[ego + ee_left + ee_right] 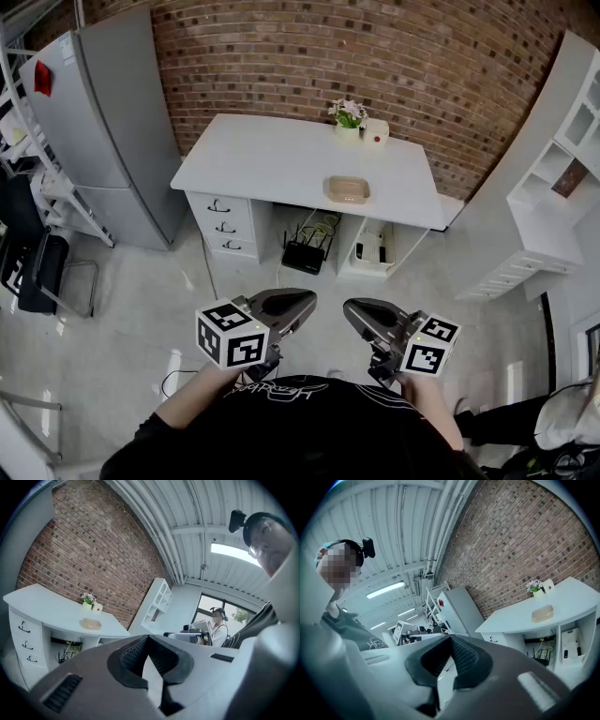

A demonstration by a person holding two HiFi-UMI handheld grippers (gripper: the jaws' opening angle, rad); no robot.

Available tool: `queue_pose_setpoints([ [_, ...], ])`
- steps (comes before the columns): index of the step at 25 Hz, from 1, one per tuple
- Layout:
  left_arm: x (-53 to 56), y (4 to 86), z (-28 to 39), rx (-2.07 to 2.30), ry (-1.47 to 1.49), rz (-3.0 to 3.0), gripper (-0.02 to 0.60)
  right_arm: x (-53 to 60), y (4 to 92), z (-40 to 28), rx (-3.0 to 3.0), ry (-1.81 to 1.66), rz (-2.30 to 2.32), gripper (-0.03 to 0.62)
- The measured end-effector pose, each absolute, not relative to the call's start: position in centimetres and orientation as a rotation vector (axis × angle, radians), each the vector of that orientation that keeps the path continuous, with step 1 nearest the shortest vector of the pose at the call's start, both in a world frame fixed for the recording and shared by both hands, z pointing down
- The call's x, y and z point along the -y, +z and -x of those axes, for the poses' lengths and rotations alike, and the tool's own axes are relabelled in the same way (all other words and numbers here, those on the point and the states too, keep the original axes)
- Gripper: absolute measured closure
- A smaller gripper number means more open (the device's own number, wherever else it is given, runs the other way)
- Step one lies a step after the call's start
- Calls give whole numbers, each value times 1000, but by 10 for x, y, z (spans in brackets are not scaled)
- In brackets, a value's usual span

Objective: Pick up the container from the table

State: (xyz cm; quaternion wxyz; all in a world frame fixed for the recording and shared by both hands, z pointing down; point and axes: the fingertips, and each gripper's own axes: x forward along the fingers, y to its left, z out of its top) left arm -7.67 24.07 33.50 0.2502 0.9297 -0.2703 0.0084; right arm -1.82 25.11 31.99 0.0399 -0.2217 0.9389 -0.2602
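A shallow tan container (347, 189) lies on the white table (272, 159), toward its front right. It shows small in the left gripper view (91, 624) and in the right gripper view (543, 613). Both grippers are held close to the person's body, far short of the table. My left gripper (307, 300) is shut with nothing between its jaws, tips meeting in its own view (147, 638). My right gripper (352, 308) is likewise shut and empty (450, 638). The two point inward toward each other.
A small potted plant (348, 114) and a white cup-like object (376, 131) stand at the table's back edge. Drawers (223, 228) and a router (303, 255) sit under the table. A grey fridge (108, 122) stands left, white shelving (562, 169) right. Tiled floor lies between me and the table.
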Motion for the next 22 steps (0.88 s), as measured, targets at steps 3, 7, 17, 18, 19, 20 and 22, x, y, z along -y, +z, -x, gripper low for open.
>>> queue_pose_setpoints([
  [3, -242, 339, 78, 731, 30, -2522, 578, -253, 322, 20, -2881, -798, 679, 589],
  [7, -242, 342, 79, 721, 29, -2508, 577, -253, 326, 19, -2867, -824, 695, 589],
  [17, -225, 352, 76, 728, 36, -2470, 577, -233, 335, 11, -2825, -914, 685, 589],
  [18, -221, 354, 76, 730, 39, -2463, 578, -229, 337, 11, -2822, -918, 680, 589],
  [19, -217, 356, 75, 732, 44, -2455, 578, -225, 338, 11, -2819, -922, 675, 589],
  [20, -212, 359, 74, 734, 50, -2447, 577, -221, 339, 10, -2817, -928, 671, 589],
  [22, -201, 361, 71, 736, 60, -2435, 577, -209, 342, 6, -2808, -944, 674, 589],
])
